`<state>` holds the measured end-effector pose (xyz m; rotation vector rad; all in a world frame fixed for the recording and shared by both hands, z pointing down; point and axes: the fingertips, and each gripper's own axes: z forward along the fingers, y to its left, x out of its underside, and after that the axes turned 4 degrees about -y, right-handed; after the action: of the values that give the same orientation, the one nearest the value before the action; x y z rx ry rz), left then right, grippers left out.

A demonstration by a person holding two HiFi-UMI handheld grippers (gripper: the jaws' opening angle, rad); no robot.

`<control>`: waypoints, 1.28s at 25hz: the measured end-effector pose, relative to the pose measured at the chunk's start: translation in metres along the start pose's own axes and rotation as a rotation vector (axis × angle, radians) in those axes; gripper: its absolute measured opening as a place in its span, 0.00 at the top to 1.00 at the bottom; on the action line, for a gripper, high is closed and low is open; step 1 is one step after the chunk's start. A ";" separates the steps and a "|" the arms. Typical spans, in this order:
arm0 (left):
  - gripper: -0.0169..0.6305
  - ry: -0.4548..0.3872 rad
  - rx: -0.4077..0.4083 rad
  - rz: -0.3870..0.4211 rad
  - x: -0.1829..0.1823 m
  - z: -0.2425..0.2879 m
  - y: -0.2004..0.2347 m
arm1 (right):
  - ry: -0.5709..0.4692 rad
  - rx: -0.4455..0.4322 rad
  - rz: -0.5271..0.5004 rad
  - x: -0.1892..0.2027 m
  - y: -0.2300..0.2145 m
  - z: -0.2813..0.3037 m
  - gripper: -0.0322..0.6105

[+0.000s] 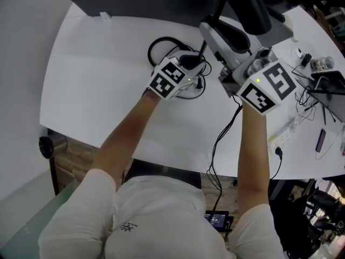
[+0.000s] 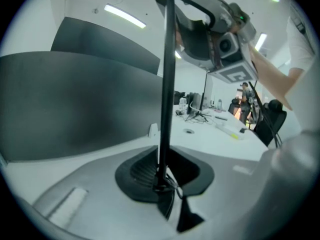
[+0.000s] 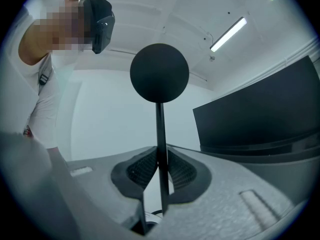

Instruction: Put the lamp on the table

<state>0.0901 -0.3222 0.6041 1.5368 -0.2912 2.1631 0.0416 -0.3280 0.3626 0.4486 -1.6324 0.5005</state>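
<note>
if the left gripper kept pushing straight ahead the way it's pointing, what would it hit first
The lamp pole, which stands between the jaws of the left gripper. Past it, probably the dark panel behind, though depth is unclear.

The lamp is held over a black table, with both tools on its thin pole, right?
No: the table is white, not black, as the head view shows. The lamp pole does sit in both the left tool and the right tool.
</note>
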 end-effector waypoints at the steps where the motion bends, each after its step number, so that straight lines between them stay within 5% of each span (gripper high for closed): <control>1: 0.87 0.005 -0.013 0.004 0.001 -0.001 0.001 | 0.001 0.002 0.002 0.000 0.000 0.000 0.86; 4: 0.75 0.004 -0.033 -0.007 -0.001 -0.008 0.003 | 0.005 0.013 0.007 -0.001 0.000 -0.004 0.85; 11: 0.71 -0.033 -0.066 -0.043 -0.015 -0.035 -0.001 | 0.018 0.022 0.022 0.004 0.008 -0.016 0.78; 20: 0.87 -0.122 -0.120 -0.063 -0.055 -0.087 -0.011 | 0.009 0.078 0.088 -0.015 0.019 -0.044 0.79; 22: 0.92 -0.138 -0.133 -0.063 -0.066 -0.099 -0.012 | 0.019 0.080 0.098 -0.018 0.024 -0.048 0.87; 32: 0.98 -0.183 -0.164 -0.054 -0.105 -0.147 -0.026 | 0.075 0.076 0.140 -0.020 0.055 -0.073 0.93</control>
<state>0.0082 -0.2625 0.4519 1.6306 -0.4691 1.9094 0.0730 -0.2417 0.3465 0.3686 -1.5836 0.6787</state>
